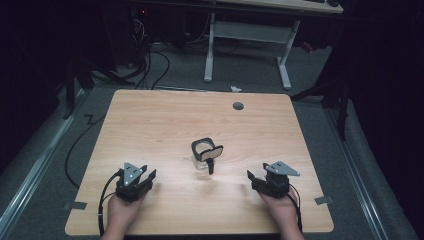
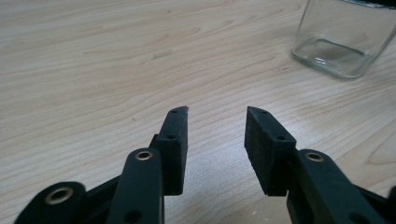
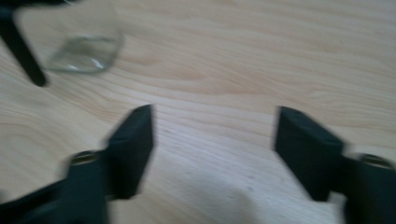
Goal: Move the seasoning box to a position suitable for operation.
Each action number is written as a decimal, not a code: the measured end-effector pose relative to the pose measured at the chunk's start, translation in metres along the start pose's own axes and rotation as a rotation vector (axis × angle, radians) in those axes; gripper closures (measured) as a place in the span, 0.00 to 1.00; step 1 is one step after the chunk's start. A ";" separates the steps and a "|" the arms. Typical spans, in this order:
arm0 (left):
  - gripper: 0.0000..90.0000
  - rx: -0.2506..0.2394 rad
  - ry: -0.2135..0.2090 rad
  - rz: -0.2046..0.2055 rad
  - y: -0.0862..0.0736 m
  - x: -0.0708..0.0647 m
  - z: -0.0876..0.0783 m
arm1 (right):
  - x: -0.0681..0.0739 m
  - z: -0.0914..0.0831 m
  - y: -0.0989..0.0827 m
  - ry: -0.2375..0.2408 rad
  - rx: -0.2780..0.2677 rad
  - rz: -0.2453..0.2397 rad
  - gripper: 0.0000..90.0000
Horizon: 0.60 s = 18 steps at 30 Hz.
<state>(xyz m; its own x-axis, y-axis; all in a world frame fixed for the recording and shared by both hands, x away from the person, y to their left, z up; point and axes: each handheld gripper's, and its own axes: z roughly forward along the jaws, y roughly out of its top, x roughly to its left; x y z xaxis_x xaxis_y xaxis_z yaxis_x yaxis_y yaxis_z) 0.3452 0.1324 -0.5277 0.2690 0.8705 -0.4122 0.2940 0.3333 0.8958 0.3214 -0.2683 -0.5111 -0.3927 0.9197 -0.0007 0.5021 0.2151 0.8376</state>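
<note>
My hands sit nearest, at the near edge of the wooden table (image 1: 150, 115), each wrapped around a gripper resting low on the wood. I read this as a ready stance, both tools parked either side of the middle so either can reach in.

On my left, the left gripper (image 1: 141, 177) points forward and a little inward. Its jaws stand moderately spread with nothing between them; in the left gripper view the pads (image 2: 175, 149) frame bare woodgrain, and the glass jar (image 2: 343, 39) stands ahead and off to the right, well apart from the tips.

In the middle of the table stands that clear square jar (image 1: 202, 160), upright, with a black hinged lid (image 1: 206, 149) swung open, its pale underside showing. It looks empty.

On my right, the right gripper (image 1: 256, 179) angles inward too. Its jaws are spread wide and empty, wider than the left pair. The right gripper view is blurred, yet the jar's base (image 3: 84, 53) shows up and left of the jaws, not between them.
</note>
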 end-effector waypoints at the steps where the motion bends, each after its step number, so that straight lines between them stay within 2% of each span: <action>1: 0.69 -0.003 0.000 -0.002 0.000 0.000 0.000 | 0.002 0.000 -0.001 0.001 -0.001 -0.002 0.51; 2: 0.71 -0.003 0.000 -0.002 0.000 0.000 0.000 | 0.002 0.000 -0.001 0.001 -0.001 -0.002 0.51; 3: 0.73 -0.004 -0.006 0.003 0.000 0.000 -0.001 | 0.005 0.002 -0.001 0.007 0.016 -0.007 0.57; 4: 0.73 -0.001 -0.007 0.012 -0.001 0.000 -0.001 | 0.005 0.002 -0.002 0.010 0.018 0.005 0.60; 5: 0.73 -0.001 -0.007 0.012 -0.001 0.000 -0.001 | 0.004 0.002 -0.003 0.018 0.011 0.013 0.60; 8: 0.74 0.006 -0.005 0.024 -0.001 0.001 -0.002 | 0.003 0.003 -0.003 0.002 0.013 0.031 0.58; 11: 0.74 0.005 -0.007 0.015 0.000 0.002 -0.003 | 0.000 0.004 -0.005 -0.008 0.017 0.053 0.61; 15: 0.74 0.006 -0.004 0.019 0.000 0.002 -0.004 | -0.001 0.005 -0.006 0.001 0.020 0.072 0.67; 16: 0.75 0.006 -0.004 0.019 0.001 0.002 -0.004 | 0.000 0.005 -0.007 0.023 0.014 0.075 0.73; 18: 0.76 -0.002 -0.005 0.021 0.000 0.002 -0.006 | 0.002 0.006 -0.007 0.035 0.023 0.070 0.75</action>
<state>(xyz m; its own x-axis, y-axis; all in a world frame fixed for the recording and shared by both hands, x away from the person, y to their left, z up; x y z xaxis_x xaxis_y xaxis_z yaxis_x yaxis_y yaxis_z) 0.3401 0.1370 -0.5274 0.2798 0.8756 -0.3937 0.2866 0.3152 0.9047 0.3222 -0.2662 -0.5205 -0.3830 0.9205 0.0767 0.5468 0.1590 0.8220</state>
